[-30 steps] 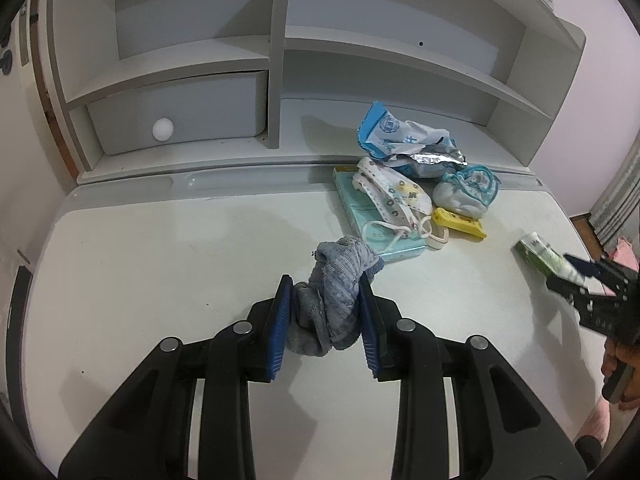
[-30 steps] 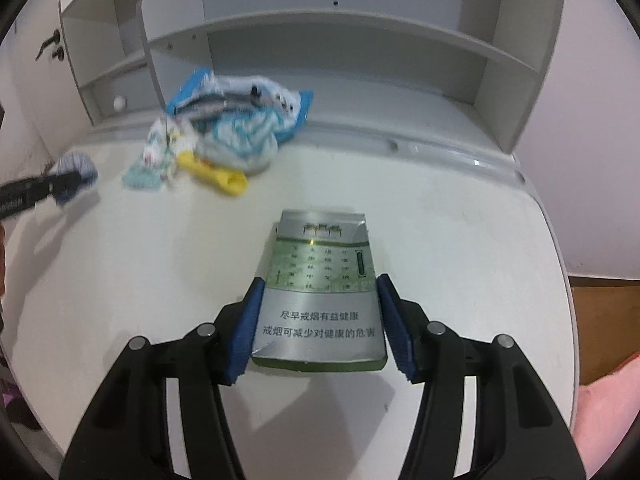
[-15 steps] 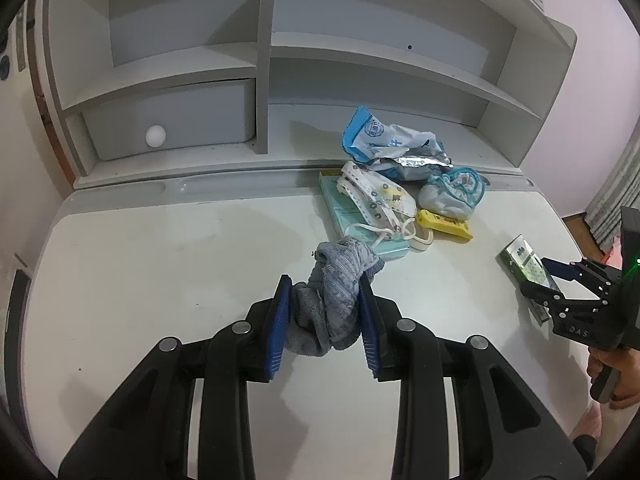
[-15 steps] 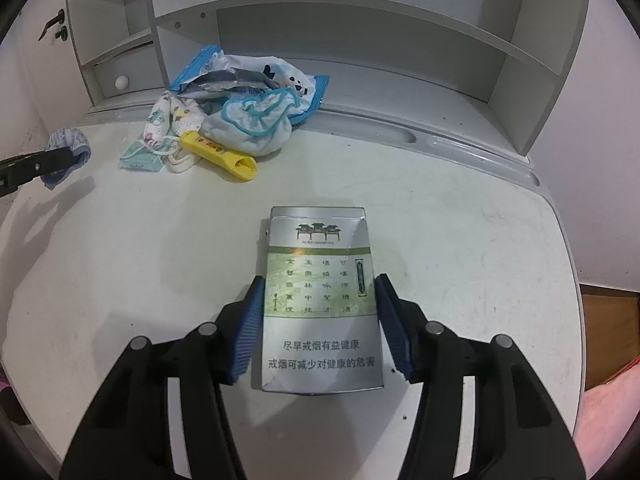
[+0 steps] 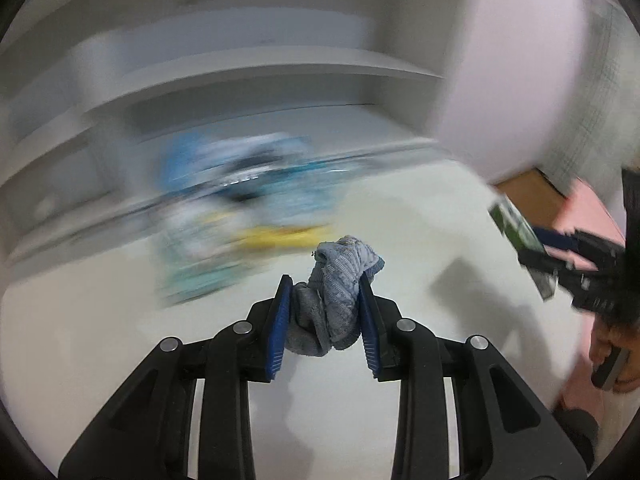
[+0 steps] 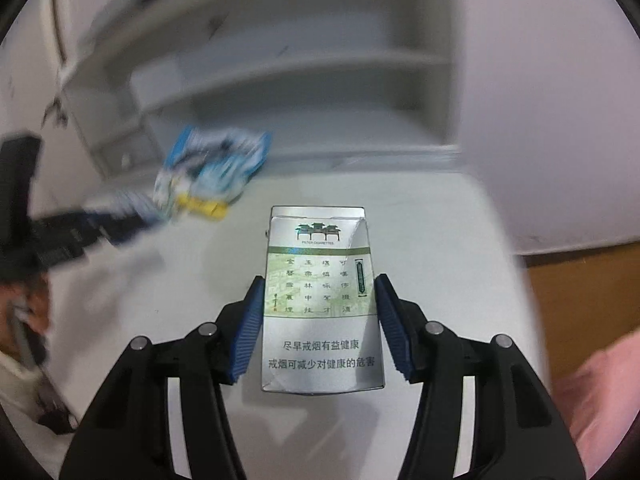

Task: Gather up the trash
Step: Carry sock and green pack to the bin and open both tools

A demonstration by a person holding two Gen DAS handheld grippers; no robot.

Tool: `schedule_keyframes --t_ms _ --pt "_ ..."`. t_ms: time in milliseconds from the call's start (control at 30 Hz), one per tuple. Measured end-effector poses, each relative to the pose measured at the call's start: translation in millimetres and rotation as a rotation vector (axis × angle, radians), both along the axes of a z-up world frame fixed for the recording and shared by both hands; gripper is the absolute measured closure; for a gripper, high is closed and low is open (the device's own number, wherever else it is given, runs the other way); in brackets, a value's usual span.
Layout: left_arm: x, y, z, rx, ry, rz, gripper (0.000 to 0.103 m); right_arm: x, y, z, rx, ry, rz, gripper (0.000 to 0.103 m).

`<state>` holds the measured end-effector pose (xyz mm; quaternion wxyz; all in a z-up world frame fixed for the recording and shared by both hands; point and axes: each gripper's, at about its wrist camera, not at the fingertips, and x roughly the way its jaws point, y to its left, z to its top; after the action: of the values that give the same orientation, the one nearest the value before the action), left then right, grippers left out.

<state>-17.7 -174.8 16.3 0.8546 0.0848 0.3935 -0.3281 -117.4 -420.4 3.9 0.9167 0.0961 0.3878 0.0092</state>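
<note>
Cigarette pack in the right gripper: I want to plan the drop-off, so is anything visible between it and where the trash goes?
No bin shows in either view, so that path cannot be judged. The right gripper grips the cigarette pack above the white desk, with nothing directly ahead; the trash pile lies off to its left.

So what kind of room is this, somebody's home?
Most likely a bedroom or study at home: a white desk with a built-in shelf hutch stands against a pale pink wall, and a small heap of wrappers and bits of clothing lies on the desk.
</note>
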Motion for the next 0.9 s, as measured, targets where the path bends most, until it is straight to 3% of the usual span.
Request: schedule_keyframes --t_ms 133,267,333,433,533,667,800,900 --pt "-53.1 -107.6 9.3 -0.039 0.009 -0.296 0.072 -79.4 -79.6 23.7 0.069 -0.052 -0.194 0.049" --pt "-127.2 -211.6 8.1 -0.027 0.012 -0.59 0.072 -166.4 -146.4 19.3 0.124 -0.05 -0.416 0.049" --pt "-165.6 -261.7 -2.2 0.005 0.035 -0.71 0.072 -209.3 -180.2 2.7 0.198 -0.038 -0.518 0.049" --pt "-216.8 -320.3 -34.0 0.093 0.075 -0.84 0.072 -252.7 -222.3 -47.2 0.347 0.031 -0.615 0.049" --pt "-257.2 -359.6 -83.2 0.211 0.114 -0.911 0.072 -280.1 -252.6 -117.0 0.516 0.127 -0.676 0.049" --pt "-284.4 -391.2 -167.8 0.377 0.186 -0.927 0.072 -308.7 -273.7 -220.8 0.752 0.26 -0.755 0.049" --pt "-272.9 -411.3 -276.1 0.582 0.29 -0.828 0.072 -314.1 -272.2 -315.6 0.866 0.43 -0.81 0.049" --pt "-253.7 -410.8 -324.4 0.696 0.304 -0.755 0.073 -307.9 -267.5 -349.1 0.903 0.486 -0.824 0.049"
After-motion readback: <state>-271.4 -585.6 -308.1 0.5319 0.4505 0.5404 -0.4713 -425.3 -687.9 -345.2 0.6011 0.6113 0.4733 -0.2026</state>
